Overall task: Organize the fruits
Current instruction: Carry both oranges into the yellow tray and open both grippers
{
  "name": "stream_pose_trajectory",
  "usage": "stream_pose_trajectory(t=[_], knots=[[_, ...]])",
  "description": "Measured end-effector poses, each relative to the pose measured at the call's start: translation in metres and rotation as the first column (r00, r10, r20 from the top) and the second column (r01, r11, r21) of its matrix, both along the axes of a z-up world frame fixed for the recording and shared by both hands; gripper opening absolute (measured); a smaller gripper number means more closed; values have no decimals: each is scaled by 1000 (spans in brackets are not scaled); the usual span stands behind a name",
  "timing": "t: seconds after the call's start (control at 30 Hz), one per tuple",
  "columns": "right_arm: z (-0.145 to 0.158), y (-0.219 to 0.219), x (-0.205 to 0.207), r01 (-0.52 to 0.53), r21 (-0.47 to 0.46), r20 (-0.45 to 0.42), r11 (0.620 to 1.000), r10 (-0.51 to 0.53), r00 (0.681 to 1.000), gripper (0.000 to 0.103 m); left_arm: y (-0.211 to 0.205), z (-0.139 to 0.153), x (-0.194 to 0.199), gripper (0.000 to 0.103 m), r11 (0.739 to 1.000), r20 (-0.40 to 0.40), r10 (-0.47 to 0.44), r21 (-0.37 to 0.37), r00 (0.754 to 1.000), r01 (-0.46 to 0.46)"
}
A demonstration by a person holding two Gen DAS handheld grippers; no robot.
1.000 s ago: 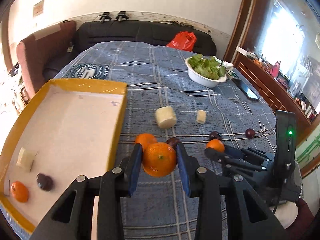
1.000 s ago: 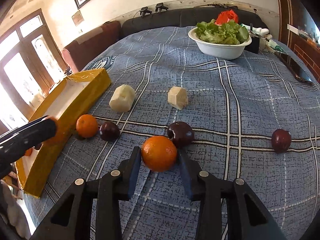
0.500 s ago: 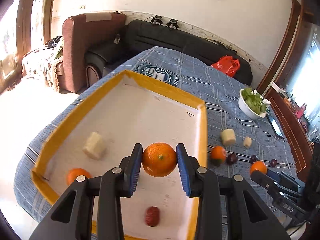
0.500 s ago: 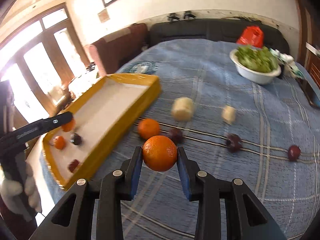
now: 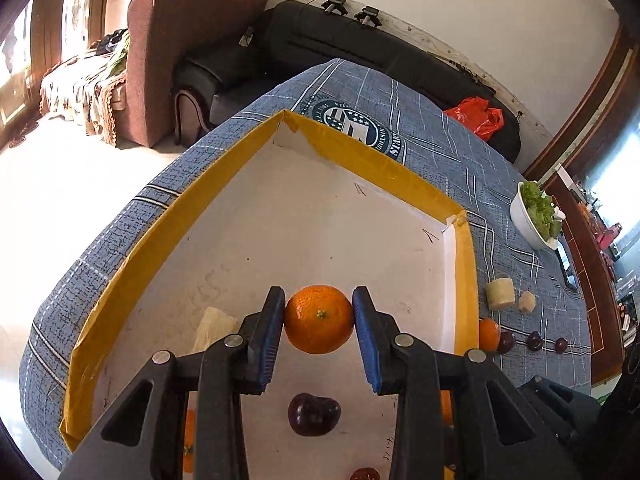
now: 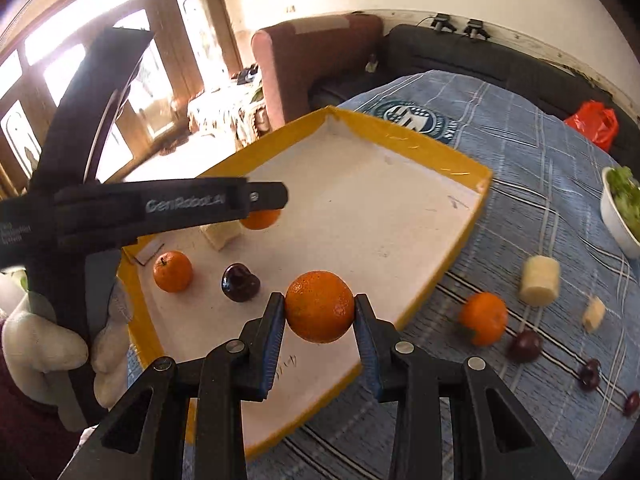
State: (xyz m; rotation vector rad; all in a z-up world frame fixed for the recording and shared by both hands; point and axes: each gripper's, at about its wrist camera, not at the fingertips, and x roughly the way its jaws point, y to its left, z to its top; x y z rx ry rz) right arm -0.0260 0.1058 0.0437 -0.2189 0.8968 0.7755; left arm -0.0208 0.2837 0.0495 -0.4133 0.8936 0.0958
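Note:
My left gripper [image 5: 319,320] is shut on an orange [image 5: 319,319] and hangs over the white floor of the yellow-rimmed tray [image 5: 344,216]. Below it in the tray lie a dark plum [image 5: 314,414], a pale fruit chunk [image 5: 214,328] and another orange [image 5: 189,440]. My right gripper [image 6: 319,312] is shut on a second orange [image 6: 319,306], above the near right part of the tray [image 6: 460,168]. The right wrist view shows the left gripper [image 6: 264,208] from the side with its orange [image 6: 260,218], plus an orange [image 6: 173,266] and a plum [image 6: 241,282] in the tray.
On the blue checked cloth to the right of the tray lie an orange [image 6: 483,318], two pale chunks [image 6: 540,280], [image 6: 595,314] and several plums [image 6: 524,346]. A white bowl of greens [image 6: 620,216] stands further right. A gloved hand [image 6: 44,344] holds the left gripper.
Both grippers have carried their oranges from the cloth leftward to the tray. The left one now hangs well inside it, the right one over its near part. Both wrists have rolled.

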Motion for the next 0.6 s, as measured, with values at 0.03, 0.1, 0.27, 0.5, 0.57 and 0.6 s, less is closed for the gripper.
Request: stream_pose_trajectory(t=[0.03,0.1,0.27,0.5,0.57,0.6], knots=[[-3,4,1,-6,-11,0,1000,6,1000,39,2,-2,1,34,1000,-3,0,-5,1000,0],[-10,14,2,-20,-32,-3,999,20,1000,39,5,-5,4,34,1000,-13,-3,-15,1000,3],[-20,28,1,-38,-61,-16,997,38,999,39,9,-9,8,34,1000,-20,-6,-29,1000,6],[-22,29,4,-37,-57,-8,998,37,999,40,10,-8,7,44,999,-17,11,-37,1000,-11],[-19,28,3,-37,-44,-4,998,37,999,44,10,-7,5,52,999,-14,18,-34,1000,-19],[-17,26,2,-35,-40,4,999,36,999,47,10,-6,4,52,999,-12,20,-35,1000,-21]])
